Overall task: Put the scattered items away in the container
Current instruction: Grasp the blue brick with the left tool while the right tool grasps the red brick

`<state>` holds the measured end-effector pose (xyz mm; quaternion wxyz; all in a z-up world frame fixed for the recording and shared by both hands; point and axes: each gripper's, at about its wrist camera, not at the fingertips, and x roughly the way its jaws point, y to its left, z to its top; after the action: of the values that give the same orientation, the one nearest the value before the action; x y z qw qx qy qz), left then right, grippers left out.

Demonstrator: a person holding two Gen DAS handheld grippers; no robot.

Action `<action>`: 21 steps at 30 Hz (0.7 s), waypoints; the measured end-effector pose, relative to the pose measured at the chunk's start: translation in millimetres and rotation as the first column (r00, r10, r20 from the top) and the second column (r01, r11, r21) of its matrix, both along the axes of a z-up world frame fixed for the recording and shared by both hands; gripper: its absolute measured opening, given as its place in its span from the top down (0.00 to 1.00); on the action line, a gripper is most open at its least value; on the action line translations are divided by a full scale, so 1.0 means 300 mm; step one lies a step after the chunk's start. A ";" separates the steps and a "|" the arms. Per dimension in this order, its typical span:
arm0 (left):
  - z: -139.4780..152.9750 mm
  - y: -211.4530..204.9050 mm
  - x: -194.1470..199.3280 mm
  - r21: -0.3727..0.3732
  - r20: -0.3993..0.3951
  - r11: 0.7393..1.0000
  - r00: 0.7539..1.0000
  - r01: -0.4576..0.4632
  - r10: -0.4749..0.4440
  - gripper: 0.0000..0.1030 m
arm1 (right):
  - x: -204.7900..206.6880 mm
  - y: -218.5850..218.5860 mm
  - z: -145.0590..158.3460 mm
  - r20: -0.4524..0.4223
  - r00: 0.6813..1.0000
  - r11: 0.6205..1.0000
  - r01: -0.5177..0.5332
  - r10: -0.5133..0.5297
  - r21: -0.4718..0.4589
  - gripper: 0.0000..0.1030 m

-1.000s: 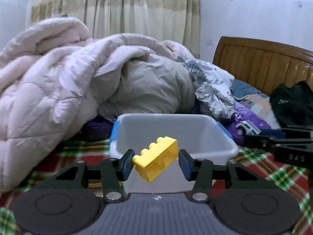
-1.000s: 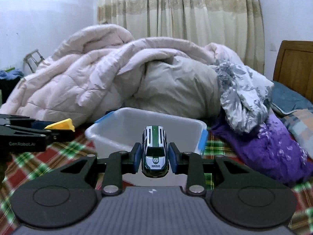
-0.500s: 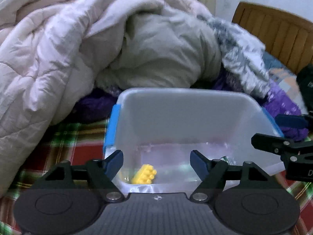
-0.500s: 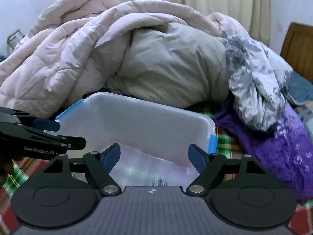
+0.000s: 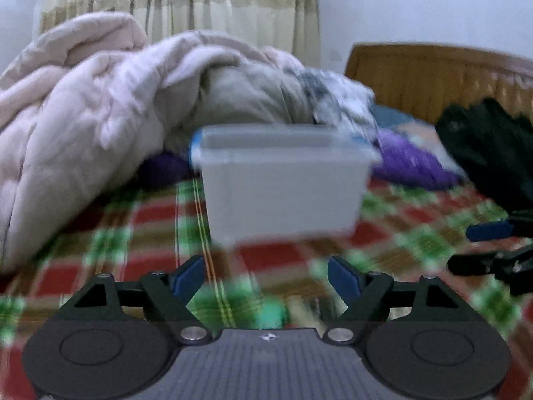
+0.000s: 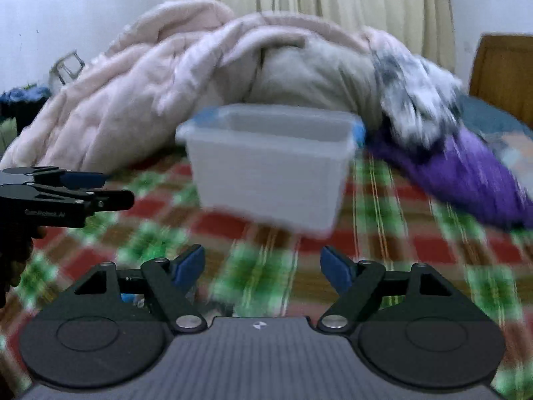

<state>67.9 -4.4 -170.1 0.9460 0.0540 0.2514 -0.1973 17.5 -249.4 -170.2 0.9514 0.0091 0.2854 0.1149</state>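
A translucent plastic container with blue clips stands on the plaid bedsheet, ahead of both grippers, in the left wrist view [image 5: 283, 180] and the right wrist view [image 6: 269, 166]. Its inside is hidden from this low angle. My left gripper [image 5: 266, 280] is open and empty, low over the sheet, short of the container. My right gripper [image 6: 263, 270] is open and empty too. Each gripper shows at the edge of the other's view: the right one [image 5: 493, 253], the left one [image 6: 66, 193]. Both views are blurred by motion.
A heap of pink and grey quilts [image 5: 100, 106] lies behind the container. Purple cloth [image 6: 466, 173] and a black garment [image 5: 489, 146] lie to the right, before a wooden headboard [image 5: 433, 76]. The red and green plaid sheet [image 6: 266, 266] spreads in front.
A second ago the left gripper held a yellow brick and the right a toy car; both opened over the container and dropped them. Both grippers have since pulled back and down, away from it.
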 end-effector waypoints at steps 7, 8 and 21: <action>-0.131 0.009 -0.112 0.026 -0.087 1.000 0.996 -0.018 0.020 0.19 | -0.140 0.068 -0.112 -0.074 0.997 1.000 -0.014 0.013 -0.010 0.41; -0.142 0.008 -0.119 0.026 -0.090 0.999 0.996 -0.025 0.027 0.19 | -0.141 0.080 -0.118 -0.077 0.997 0.999 -0.020 0.018 -0.026 0.44; -0.252 -0.008 -0.042 0.058 -0.137 0.996 0.988 -0.068 0.075 0.45 | -0.138 0.106 -0.234 -0.122 0.992 0.997 -0.028 0.018 -0.078 0.69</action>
<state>55.2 -6.9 -245.7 0.9309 0.0562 0.3236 -0.1598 -23.9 -217.5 -240.5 0.9307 -0.0250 0.3468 0.1136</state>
